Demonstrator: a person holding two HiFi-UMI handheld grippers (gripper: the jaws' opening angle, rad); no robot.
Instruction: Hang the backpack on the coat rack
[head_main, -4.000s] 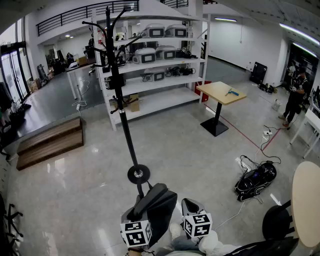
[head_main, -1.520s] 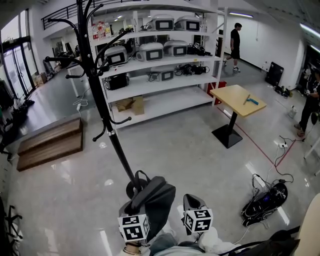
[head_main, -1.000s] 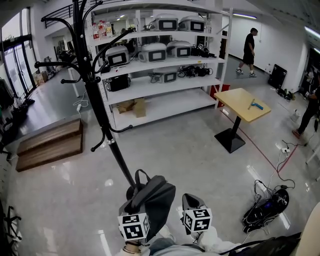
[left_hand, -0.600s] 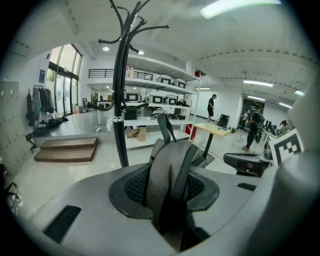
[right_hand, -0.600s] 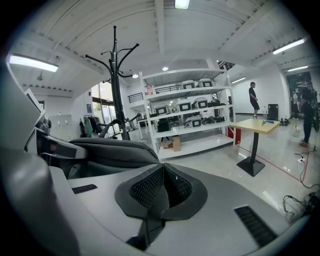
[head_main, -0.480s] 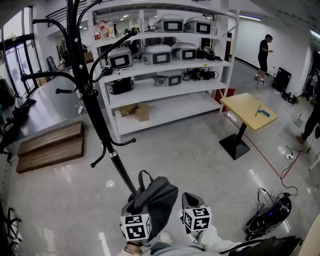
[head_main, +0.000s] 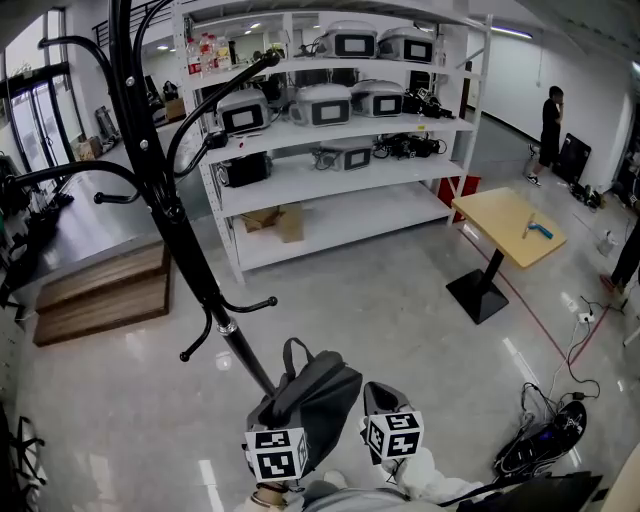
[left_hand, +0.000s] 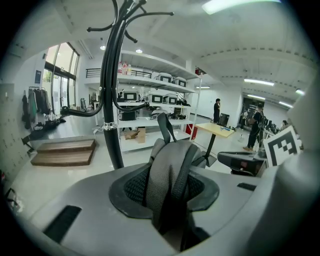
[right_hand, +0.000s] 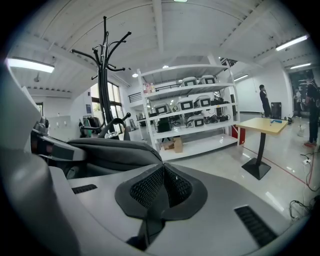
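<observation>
- The left gripper (left_hand: 167, 187) has its jaws closed on the grey mesh shoulder strap (left_hand: 169, 170) of the backpack (head_main: 312, 392); the strap stands up between the pads and fills the gap.
- The right gripper (right_hand: 162, 187) has its two pads pressed together, and nothing shows between them. It sits just beside the backpack, on the backpack's right.
- The backpack is dark grey. It is held in the air above the shiny floor (head_main: 380, 300), in front of both marker cubes, with its top loop handle (head_main: 293, 350) standing up.
- The backpack is close to the lower part of the black coat rack (head_main: 165, 200), just right of the pole, and is on none of the hooks.
- Two short lower hooks (head_main: 245, 305) curl out from the pole above the backpack; longer curved arms branch out higher up.
- Left of the rack lies a low wooden platform (head_main: 100, 290).
- At the lower right, a black bag (head_main: 545, 440) lies on the floor among cables.
- Farther off stands a small wooden table (head_main: 508, 225) on a black foot, with a blue object (head_main: 538, 230) on top.
- Behind is a white shelf unit (head_main: 340, 130) loaded with grey devices.
- At the far right, a person (head_main: 550, 120) in dark clothes stands.
</observation>
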